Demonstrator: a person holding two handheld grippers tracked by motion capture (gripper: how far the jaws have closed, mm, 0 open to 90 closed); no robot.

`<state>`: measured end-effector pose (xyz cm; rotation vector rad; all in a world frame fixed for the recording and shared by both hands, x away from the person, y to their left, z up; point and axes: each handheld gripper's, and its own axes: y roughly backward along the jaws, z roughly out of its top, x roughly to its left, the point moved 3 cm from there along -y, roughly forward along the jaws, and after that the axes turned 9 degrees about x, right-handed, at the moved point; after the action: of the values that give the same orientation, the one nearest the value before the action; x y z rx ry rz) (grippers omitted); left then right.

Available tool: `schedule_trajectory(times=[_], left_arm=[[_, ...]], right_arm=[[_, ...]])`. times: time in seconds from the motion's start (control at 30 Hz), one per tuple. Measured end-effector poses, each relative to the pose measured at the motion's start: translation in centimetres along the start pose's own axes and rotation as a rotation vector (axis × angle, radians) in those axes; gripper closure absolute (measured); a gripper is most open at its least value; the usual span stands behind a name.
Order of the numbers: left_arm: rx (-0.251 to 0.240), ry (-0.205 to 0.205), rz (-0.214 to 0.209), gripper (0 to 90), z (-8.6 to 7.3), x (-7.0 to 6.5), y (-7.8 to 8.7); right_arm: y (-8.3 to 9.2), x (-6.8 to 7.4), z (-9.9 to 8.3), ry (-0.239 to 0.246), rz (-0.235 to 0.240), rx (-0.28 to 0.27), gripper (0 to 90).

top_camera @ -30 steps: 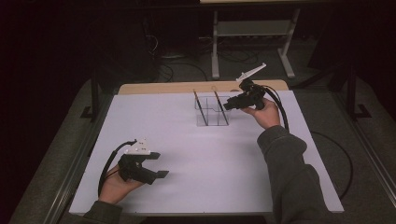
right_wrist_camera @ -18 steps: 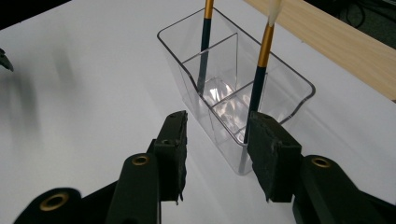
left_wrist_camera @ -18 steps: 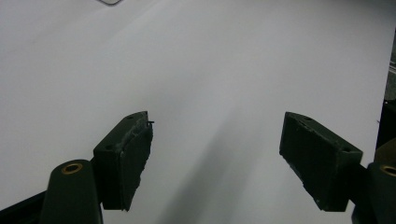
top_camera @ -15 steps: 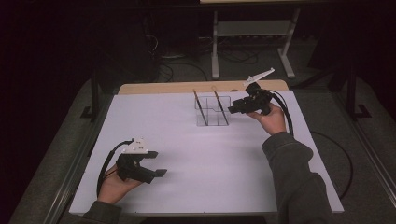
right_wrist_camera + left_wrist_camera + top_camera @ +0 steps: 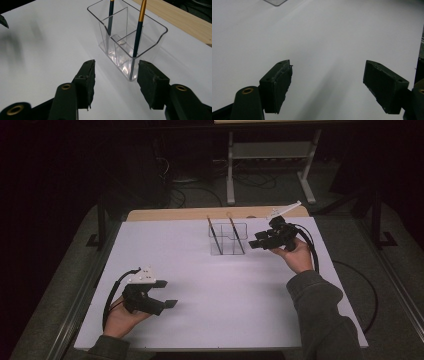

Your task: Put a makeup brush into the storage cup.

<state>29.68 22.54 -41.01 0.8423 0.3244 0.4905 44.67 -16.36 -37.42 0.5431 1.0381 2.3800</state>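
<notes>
Toward the far side of the white worktop [image 5: 210,285], a little right of centre, stands a clear plastic holder [image 5: 228,240] split into compartments. Two dark-handled brushes lean in it, the left brush [image 5: 214,234] and the right brush [image 5: 235,233], each with a gold band near the top, both tilted with their tops pointing to the far left. In the right gripper view they stand in separate compartments of the holder [image 5: 127,42], one brush [image 5: 110,15] in the farther part and the other [image 5: 138,37] in the nearer, its foot against the bottom by the near wall.

The right tongs [image 5: 256,243] hover just to the right of the holder, held level and aimed at it, not touching. Their jaws have just been opening and stand apart with nothing between them; in their own view [image 5: 115,82] the holder's near corner sits beyond the gap.

The left tongs [image 5: 165,293] rest low over the near left part of the worktop, well away from the holder, in the person's left hand [image 5: 122,317]. Their jaws are spread wide [image 5: 327,85] over bare white surface, holding nothing.

A strip of bare wood [image 5: 165,214] runs along the far edge.
</notes>
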Motion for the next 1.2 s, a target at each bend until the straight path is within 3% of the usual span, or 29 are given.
schedule_trajectory(times=[1.2], left_arm=[[-0.022, 0.021, 0.018, 18.8, -0.1, 0.4, 0.4]], right_arm=[[2.0, 1.9, -4.5, -0.012, -0.056, -0.061, 31.5]])
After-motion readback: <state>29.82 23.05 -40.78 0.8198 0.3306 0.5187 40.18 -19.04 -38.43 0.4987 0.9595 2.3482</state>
